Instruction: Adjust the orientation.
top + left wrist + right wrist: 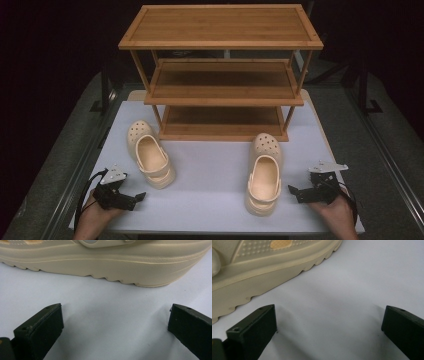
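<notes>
**Pair of cream clogs, awaiting pick-up before a bare shoe rack**

Item 1, nearest: left gripper (131, 197), held low at the near left edge of the white table (210, 175). Jaws spread wide, nothing between them; they point toward the left clog.

Item 2: right gripper (298, 192), near right edge, likewise wide open and empty, pointing toward the right clog.

Item 3: right clog (263, 175), cream, upright on its sole, heel toward the person, just beside the right gripper; its ridged sole edge fills the upper left of the right gripper view (262, 272).

Item 4: left clog (150, 155), cream, upright, angled slightly, a little farther in; its sole side spans the top of the left gripper view (107, 267).

Item 5, farthest: wooden rack (222, 75), three shelves, all bare.

Status, as judged: nothing gripped, nothing shelved. Presumably both clogs remain to be grasped and placed on the rack.
</notes>
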A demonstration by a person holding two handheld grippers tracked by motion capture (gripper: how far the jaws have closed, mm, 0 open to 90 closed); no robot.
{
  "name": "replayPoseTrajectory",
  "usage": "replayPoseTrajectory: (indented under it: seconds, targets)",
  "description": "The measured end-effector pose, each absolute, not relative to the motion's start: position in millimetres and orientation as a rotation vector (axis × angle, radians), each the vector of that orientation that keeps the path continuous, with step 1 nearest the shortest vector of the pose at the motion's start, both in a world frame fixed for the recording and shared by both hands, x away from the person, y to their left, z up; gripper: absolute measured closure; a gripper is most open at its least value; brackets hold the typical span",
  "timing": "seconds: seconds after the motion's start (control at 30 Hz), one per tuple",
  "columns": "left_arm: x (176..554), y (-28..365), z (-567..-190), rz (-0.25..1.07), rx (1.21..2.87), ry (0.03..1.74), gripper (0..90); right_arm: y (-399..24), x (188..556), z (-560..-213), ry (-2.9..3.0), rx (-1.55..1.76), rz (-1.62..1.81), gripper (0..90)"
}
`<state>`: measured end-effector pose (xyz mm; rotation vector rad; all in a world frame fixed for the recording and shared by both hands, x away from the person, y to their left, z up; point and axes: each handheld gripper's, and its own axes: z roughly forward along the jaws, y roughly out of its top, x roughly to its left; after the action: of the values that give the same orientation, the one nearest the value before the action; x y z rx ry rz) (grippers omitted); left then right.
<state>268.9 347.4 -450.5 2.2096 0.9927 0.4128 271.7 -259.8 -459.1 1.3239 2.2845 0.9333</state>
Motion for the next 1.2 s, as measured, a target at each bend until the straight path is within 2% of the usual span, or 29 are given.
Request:
replayPoseTrajectory:
  seconds: [0.4,0.57,0.6,0.67,0.7,0.73,0.77,0.87,0.97,1.0,1.03,1.07,1.1,1.13,1.2]
  targets:
    - [269,349,-450,0.413,2.201,0.998,0.1,-260,271,-459,2.281,1.321,0.931,0.0]
    - [267,354,-448,0.424,2.183,0.998,11.6,-260,271,-459,2.281,1.323,0.932,0.0]
    - [266,356,-447,0.427,2.182,0.997,11.6,-260,271,-459,2.281,1.323,0.932,0.0]
    - [265,359,-445,0.41,2.176,1.004,16.6,-260,271,-459,2.282,1.323,0.932,0.0]
    - [264,362,-443,0.409,2.171,1.008,24.8,-260,271,-459,2.282,1.323,0.933,0.0]
    - [264,362,-443,0.409,2.171,1.008,28.8,-260,271,-459,2.282,1.323,0.933,0.0]
    - [264,365,-441,0.405,2.169,1.012,28.8,-260,271,-459,2.282,1.323,0.933,0.0]
    - [264,370,-435,0.407,2.151,1.015,43.3,-260,271,-459,2.282,1.324,0.933,0.0]
    - [267,375,-429,0.399,2.138,1.03,60.5,-260,271,-459,2.282,1.325,0.933,0.0]
    - [270,377,-425,0.392,2.132,1.043,71.3,-260,271,-459,2.282,1.325,0.933,0.0]
    - [270,377,-425,0.392,2.132,1.043,75.7,-260,271,-459,2.282,1.325,0.933,0.0]
    - [273,379,-423,0.385,2.127,1.053,75.7,-260,271,-459,2.282,1.326,0.933,0.0]
    - [276,380,-421,0.382,2.126,1.062,85.6,-260,272,-459,2.282,1.321,0.934,0.0]
    - [281,382,-417,0.382,2.128,1.075,89.3,-260,272,-459,2.282,1.323,0.934,0.0]
    - [288,383,-413,0.394,2.12,1.084,89.9,-260,272,-459,2.283,1.323,0.934,0.0]
